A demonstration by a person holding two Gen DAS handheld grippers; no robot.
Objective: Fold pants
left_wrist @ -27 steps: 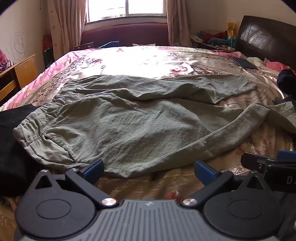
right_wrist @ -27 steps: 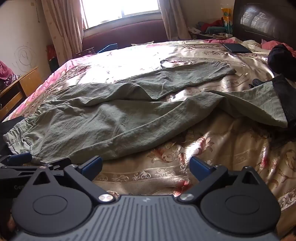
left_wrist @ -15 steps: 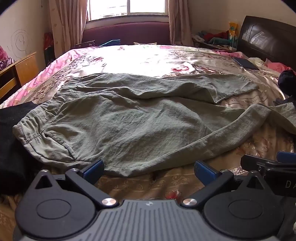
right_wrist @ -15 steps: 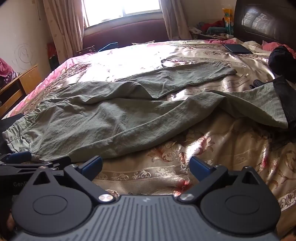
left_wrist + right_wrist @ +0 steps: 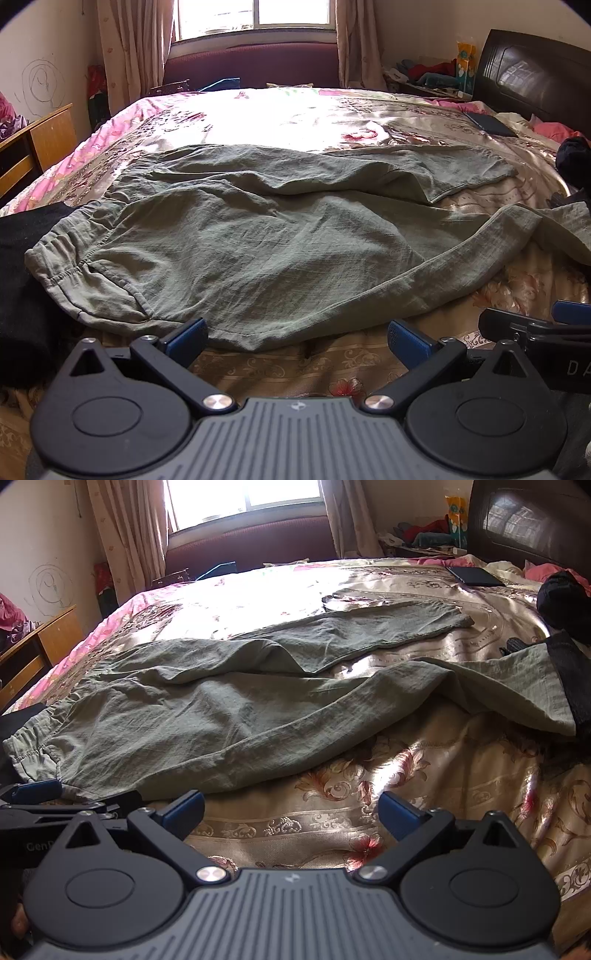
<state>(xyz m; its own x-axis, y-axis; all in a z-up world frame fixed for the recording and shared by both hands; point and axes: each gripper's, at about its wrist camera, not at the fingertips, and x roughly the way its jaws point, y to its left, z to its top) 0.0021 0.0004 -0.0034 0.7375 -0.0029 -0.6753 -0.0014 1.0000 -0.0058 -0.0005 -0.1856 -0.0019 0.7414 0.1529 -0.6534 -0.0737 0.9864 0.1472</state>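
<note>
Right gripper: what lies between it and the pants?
Only bare floral bedspread, seen in the right wrist view; the open right gripper sits short of the pants.

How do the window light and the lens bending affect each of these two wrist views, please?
Left wrist view: the window is blown out, and glare washes out the bedspread beyond the pants; the headboard bows at the frame edge. Right wrist view: the same glare whitens the far bedspread, sheen streaks show nearer, and the corners darken.
</note>
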